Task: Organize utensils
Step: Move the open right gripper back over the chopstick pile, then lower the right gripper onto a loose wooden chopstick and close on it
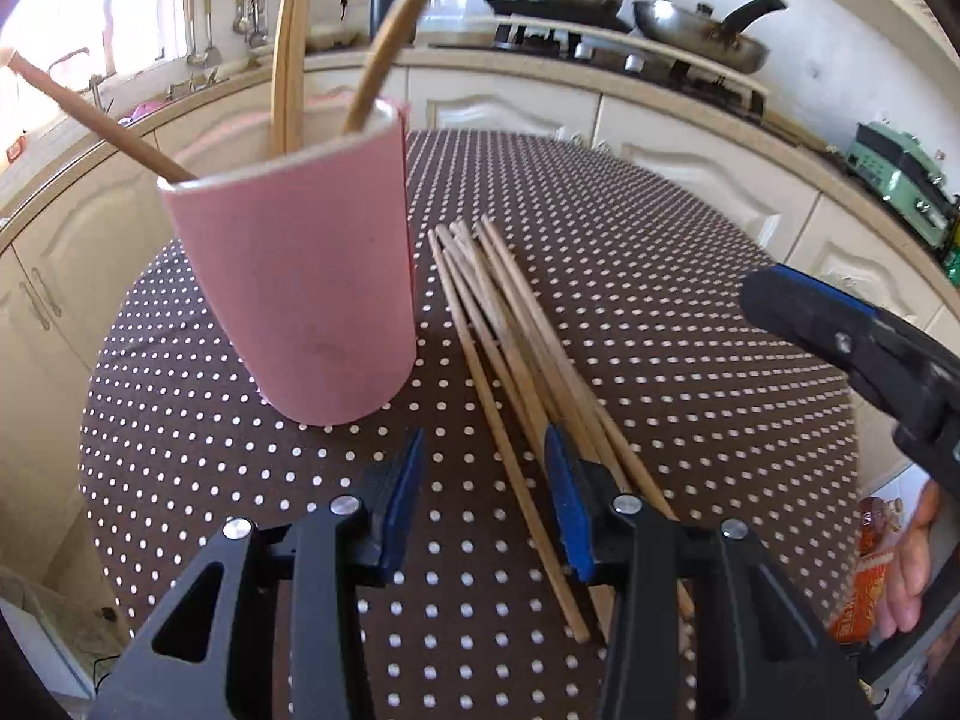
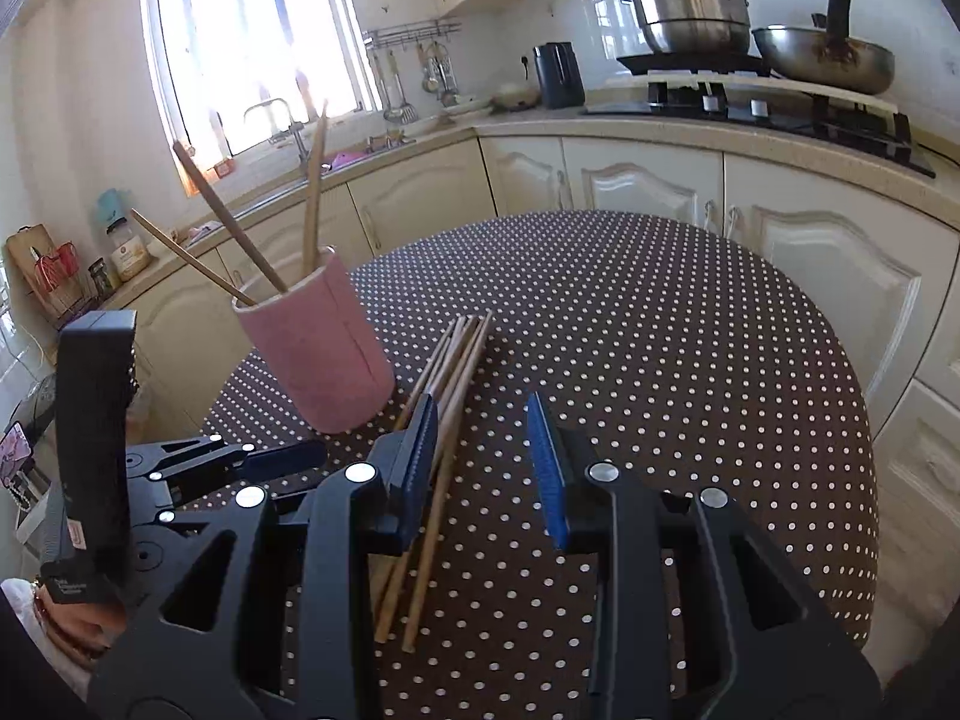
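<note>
- The left hand-held gripper (image 1: 483,501) is seen with its jaws spread wide and nothing held; it is poised over the near ends of the chopsticks, in front of the pink holder (image 1: 300,276).
- The right hand-held gripper (image 2: 483,459) is likewise held wide open and empty, with the chopsticks lying under its left finger (image 2: 417,450).
- A loose bundle of wooden chopsticks (image 1: 516,354) is laid flat on the polka-dot worktop (image 1: 660,276), just to the right of the pink holder.
- The pink holder is stood upright on the worktop, and several wooden utensils (image 2: 222,204) are leaned inside it.
- Behind the pink holder, cream cabinets (image 2: 648,186) and a stove with a steel pot (image 2: 690,6) and a wok (image 2: 822,60) are visible.
</note>
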`<action>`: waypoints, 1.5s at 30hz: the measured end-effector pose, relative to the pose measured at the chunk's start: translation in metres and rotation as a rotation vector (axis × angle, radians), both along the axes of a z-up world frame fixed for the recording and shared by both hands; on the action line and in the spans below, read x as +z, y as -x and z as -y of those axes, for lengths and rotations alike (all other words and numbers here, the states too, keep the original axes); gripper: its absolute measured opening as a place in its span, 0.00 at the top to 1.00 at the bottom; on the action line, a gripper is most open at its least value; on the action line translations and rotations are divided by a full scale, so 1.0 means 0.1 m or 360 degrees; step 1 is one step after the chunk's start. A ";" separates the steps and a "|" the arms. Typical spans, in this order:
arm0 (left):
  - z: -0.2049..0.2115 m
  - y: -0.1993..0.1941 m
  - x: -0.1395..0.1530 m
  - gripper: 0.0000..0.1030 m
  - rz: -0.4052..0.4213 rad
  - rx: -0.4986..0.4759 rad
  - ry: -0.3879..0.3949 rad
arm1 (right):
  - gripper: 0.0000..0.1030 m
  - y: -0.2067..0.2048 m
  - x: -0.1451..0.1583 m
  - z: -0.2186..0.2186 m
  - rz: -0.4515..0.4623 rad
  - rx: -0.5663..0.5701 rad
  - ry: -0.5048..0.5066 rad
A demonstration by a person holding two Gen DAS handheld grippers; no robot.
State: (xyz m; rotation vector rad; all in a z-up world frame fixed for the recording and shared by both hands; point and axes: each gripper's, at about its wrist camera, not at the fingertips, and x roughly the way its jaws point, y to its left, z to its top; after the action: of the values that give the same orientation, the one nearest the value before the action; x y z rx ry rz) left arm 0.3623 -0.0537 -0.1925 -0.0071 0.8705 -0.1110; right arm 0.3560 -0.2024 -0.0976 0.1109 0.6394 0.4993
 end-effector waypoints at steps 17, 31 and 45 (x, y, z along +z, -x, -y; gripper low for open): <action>0.03 -0.31 -0.08 0.93 -0.0062 0.0030 -0.0040 | 0.69 -0.57 -0.25 -0.33 -0.0350 0.0178 0.0003; -0.12 -0.10 -0.08 0.94 -0.0102 -0.0028 0.0028 | 0.79 -0.94 -0.43 -0.59 -0.0602 0.0132 0.0094; -0.03 -0.37 -0.07 0.93 -0.0137 0.0016 -0.0069 | 0.81 -1.14 -0.33 -0.62 -0.0702 0.0178 0.0377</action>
State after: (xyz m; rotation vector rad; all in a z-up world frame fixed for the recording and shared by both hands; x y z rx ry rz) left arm 0.3990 -0.0510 -0.1999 0.0244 0.9588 -0.0824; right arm 0.4702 -0.1404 -0.1303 -0.0415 1.1365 0.5067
